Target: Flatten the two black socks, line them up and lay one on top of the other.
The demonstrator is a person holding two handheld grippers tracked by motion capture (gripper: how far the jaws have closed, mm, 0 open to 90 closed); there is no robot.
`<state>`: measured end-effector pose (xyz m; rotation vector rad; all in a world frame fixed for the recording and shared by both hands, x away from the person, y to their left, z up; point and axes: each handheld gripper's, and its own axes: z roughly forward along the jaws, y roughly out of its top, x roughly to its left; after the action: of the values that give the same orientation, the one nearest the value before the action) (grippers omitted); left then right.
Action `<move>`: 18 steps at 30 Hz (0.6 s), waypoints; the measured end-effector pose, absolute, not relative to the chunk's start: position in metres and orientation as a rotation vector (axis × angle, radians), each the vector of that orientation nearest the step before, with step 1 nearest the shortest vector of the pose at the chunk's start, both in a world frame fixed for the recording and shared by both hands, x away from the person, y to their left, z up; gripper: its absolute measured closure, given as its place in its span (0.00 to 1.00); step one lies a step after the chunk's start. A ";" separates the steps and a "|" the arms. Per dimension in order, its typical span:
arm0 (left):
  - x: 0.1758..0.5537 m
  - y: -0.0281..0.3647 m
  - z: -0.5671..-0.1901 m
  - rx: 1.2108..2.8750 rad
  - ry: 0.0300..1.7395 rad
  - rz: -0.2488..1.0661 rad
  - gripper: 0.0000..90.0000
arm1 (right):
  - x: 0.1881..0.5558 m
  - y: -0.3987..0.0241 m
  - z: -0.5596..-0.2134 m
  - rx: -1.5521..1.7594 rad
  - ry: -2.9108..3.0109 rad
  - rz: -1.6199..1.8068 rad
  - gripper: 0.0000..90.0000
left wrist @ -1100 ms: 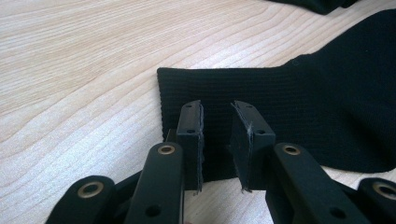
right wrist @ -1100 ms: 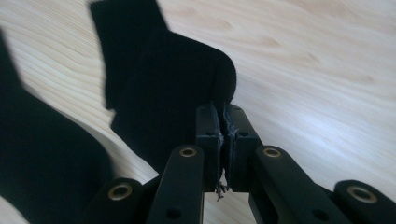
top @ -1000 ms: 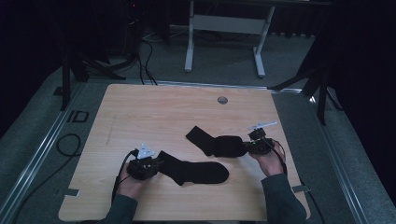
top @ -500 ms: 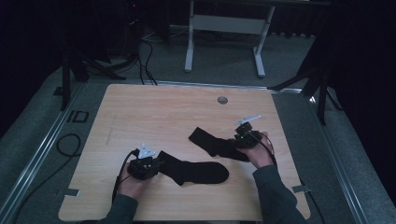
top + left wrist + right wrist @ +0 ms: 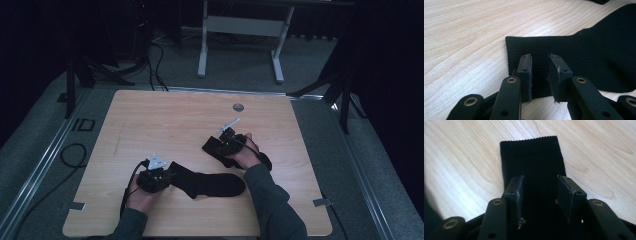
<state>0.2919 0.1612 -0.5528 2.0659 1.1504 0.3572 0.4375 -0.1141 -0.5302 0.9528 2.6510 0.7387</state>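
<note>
Two black socks on a wooden table: near sock lower centre of the high view, far sock just above it, right of centre. Left gripper parted over the near sock's cuff, no visible pinch; right gripper, jaws just opening, open over the far sock. Step judged: repositioning for pairing; next calls for closing on a cuff.

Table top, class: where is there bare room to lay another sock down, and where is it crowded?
Free: the far half of the table, from the left edge across to the small round grommet, and the near right corner. Crowded: the near middle, where the near sock, the far sock and both hand-held grippers, left and right, sit.
</note>
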 end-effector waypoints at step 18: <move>0.292 0.162 -0.553 2.063 1.155 0.358 0.80 | 0.443 -0.101 -0.540 1.037 2.637 0.763 0.89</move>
<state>0.2922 0.1621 -0.5525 2.0626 1.1552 0.3582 0.4430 -0.1015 -0.5403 1.0366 2.6365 0.7630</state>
